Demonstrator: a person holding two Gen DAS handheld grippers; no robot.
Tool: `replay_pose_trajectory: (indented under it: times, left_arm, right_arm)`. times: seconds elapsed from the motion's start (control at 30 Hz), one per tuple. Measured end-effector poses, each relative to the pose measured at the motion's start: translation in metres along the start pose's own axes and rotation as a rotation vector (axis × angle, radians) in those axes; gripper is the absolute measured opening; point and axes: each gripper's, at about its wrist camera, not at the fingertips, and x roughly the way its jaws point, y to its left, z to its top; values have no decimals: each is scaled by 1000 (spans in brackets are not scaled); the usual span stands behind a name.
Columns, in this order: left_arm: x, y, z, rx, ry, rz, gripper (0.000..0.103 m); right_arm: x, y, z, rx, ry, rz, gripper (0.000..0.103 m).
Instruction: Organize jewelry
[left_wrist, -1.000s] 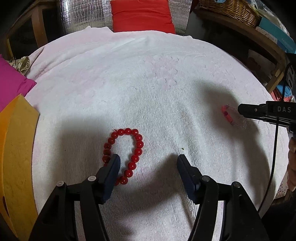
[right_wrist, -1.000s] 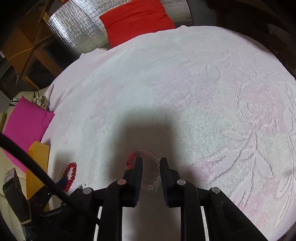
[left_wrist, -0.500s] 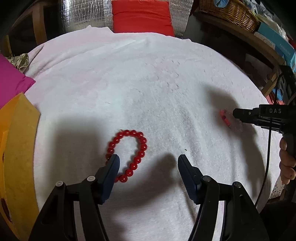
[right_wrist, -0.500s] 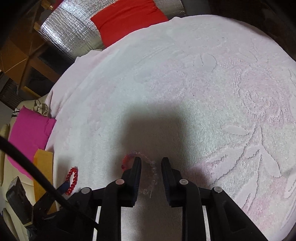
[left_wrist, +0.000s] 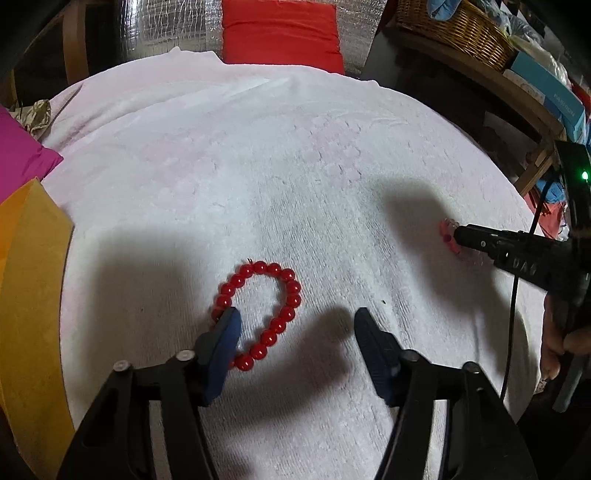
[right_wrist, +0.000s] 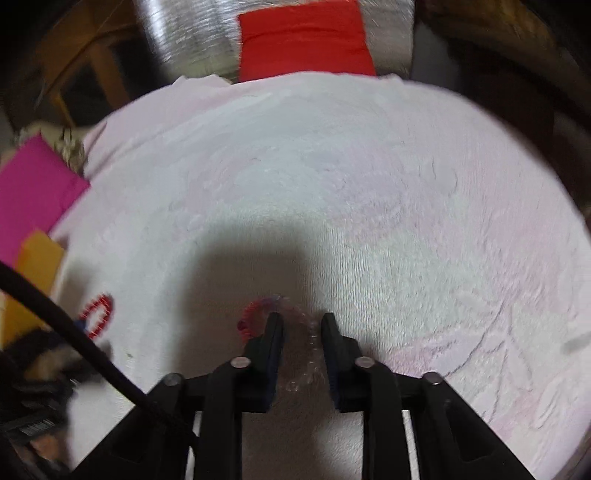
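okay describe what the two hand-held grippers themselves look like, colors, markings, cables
Both are black plastic with silver pivot pins. The left hand-held gripper has dark blue finger pads. The right hand-held gripper carries white lettering on its side, a green indicator light and a black cable.

A towel (left_wrist: 258, 177), white with a faint pink raised pattern, covers the whole rounded surface and fills most of both views. On it, lower centre of the left view, lies a red bracelet (left_wrist: 258, 314) in an open loop. At the right edge lies a clear bracelet (left_wrist: 448, 236) with a red section, blurred in the right view (right_wrist: 258, 314), probably flat on the towel.
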Motion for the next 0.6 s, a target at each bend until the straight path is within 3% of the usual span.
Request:
replay_pose_trajectory:
  times: [0.1, 0.17, 0.3, 0.47, 0.6]
  left_arm:
    - [2, 3, 2, -6, -9, 9, 30]
    - [1, 8, 4, -25, -15, 8, 10]
    - [-3, 9, 5, -28, -31, -6, 9]
    - [-9, 6, 5, -6, -45, -29, 9]
    - [-1, 4, 5, 12, -16, -1, 11]
  right_arm:
    - [-1, 11, -2, -62, -36, -49, 8]
    - [-3, 11, -1, -52, -48, -36, 9]
    - [-15, 1, 4, 2, -86, 20, 9]
    - [-12, -17, 8, 74, -43, 100, 9]
    - [-15, -30, 7, 77, -36, 109, 10]
